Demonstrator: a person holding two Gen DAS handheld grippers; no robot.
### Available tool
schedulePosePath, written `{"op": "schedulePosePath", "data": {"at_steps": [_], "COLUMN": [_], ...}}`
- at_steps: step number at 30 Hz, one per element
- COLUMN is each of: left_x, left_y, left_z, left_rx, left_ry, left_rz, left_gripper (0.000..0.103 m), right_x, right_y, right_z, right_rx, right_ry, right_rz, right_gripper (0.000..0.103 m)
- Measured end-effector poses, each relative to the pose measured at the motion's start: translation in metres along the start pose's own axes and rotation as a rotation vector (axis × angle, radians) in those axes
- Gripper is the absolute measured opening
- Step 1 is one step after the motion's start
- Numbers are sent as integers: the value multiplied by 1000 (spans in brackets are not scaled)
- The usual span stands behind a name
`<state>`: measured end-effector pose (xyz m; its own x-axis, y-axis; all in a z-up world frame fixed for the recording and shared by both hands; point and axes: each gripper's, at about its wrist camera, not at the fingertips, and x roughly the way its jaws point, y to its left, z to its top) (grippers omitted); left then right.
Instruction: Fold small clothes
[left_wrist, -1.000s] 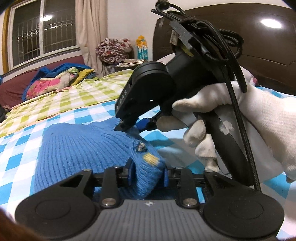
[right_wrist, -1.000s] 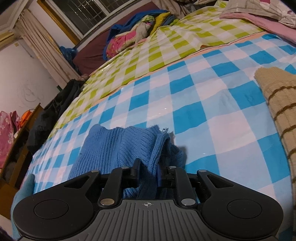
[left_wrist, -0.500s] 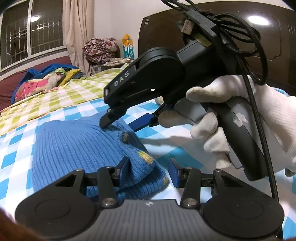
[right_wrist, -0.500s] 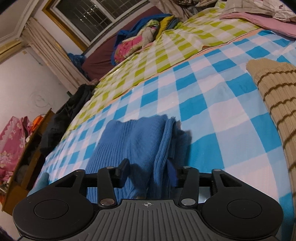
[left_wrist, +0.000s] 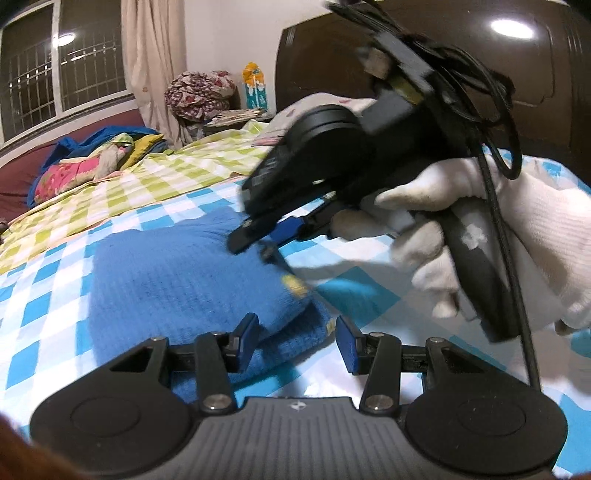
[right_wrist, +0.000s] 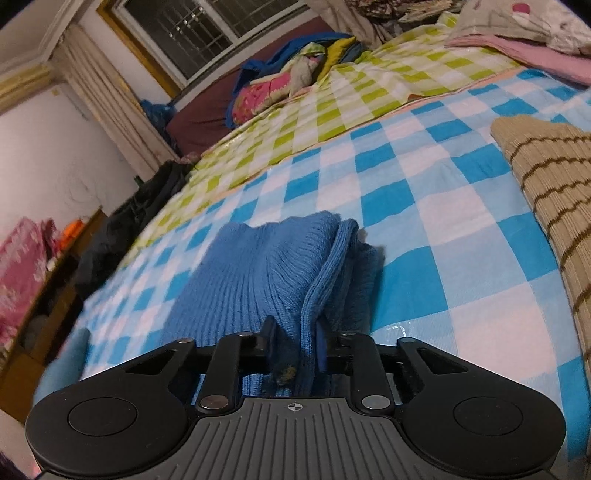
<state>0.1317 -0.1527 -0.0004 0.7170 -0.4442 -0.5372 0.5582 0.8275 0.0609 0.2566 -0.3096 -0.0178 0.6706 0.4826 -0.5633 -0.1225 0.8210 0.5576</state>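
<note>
In the left wrist view the blue knit garment (left_wrist: 177, 280) fills the left and centre of the frame, lying folded on the blue checked sheet (left_wrist: 44, 295). Its near corner sits between the pads of the left gripper (left_wrist: 297, 341), low centre. These jaws opened from a pinch 1 second ago and now stand apart with a clear gap on the right, gripping nothing. To the upper right, a gloved hand (left_wrist: 498, 236) brings the right gripper (left_wrist: 258, 240) down onto the fold. In the right wrist view its jaws (right_wrist: 293, 343) have just been closing, after springing wide, and now pinch the ribbed edge. I judge this a re-grip for another fold.
</note>
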Motion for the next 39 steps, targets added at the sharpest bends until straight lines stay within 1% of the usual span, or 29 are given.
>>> {"op": "schedulePosePath", "data": {"at_steps": [5, 8, 11, 16, 19, 23, 24, 26, 27, 28, 29, 32, 33, 35, 37, 39], "left_x": [-15, -16, -16, -13, -8, 4, 5, 9, 11, 11, 13, 18, 19, 22, 26, 30], "left_y": [20, 32, 49, 77, 94, 111, 115, 123, 126, 128, 130, 132, 134, 138, 141, 144], "left_z": [2, 2, 2, 4, 8, 13, 12, 12, 12, 12, 12, 9, 9, 7, 5, 2], "left_rx": [-68, -93, -144, -242, -272, -295, -306, -336, -347, -350, -350, -353, -358, -374, -385, -396], "left_ry": [-25, -39, -42, -62, -72, -53, -50, -44, -41, -35, -31, -28, -24, -13, -1, 9], "left_rz": [12, 52, 74, 110, 136, 154, 152, 145, 141, 136, 130, 126, 122, 108, 98, 85], "left_gripper": [51, 51, 51, 51, 51, 52, 52, 58, 59, 63, 66, 70, 72, 77, 79, 81], "right_x": [-16, -10, -14, -16, -18, -19, -21, -25, -27, -29, -29, -24, -20, -12, -3, 0], "right_y": [1, -3, -4, -5, -5, -4, -2, 2, 4, 5, 6, 6, 5, 1, -6, -11], "right_z": [-1, -7, -9, -16, -16, -19, -19, -20, -19, -20, -20, -20, -20, -22, -26, -27], "right_rx": [1, 7, 16, 11, 20, 22, 17, 4, -6, -14, -17, 7, 12, 23, 52, 73], "right_ry": [-7, 19, 23, 26, 23, 18, 15, -4, -19, -32, -37, -30, -23, -6, 20, 16], "right_rz": [37, 3, 9, -8, -3, -22, -28, -48, -60, -66, -63, -42, -38, -52, -48, -20], "right_gripper": [16, 15, 15, 15, 16, 24, 28, 41, 52, 59, 60, 61, 62, 63, 64, 64]}}
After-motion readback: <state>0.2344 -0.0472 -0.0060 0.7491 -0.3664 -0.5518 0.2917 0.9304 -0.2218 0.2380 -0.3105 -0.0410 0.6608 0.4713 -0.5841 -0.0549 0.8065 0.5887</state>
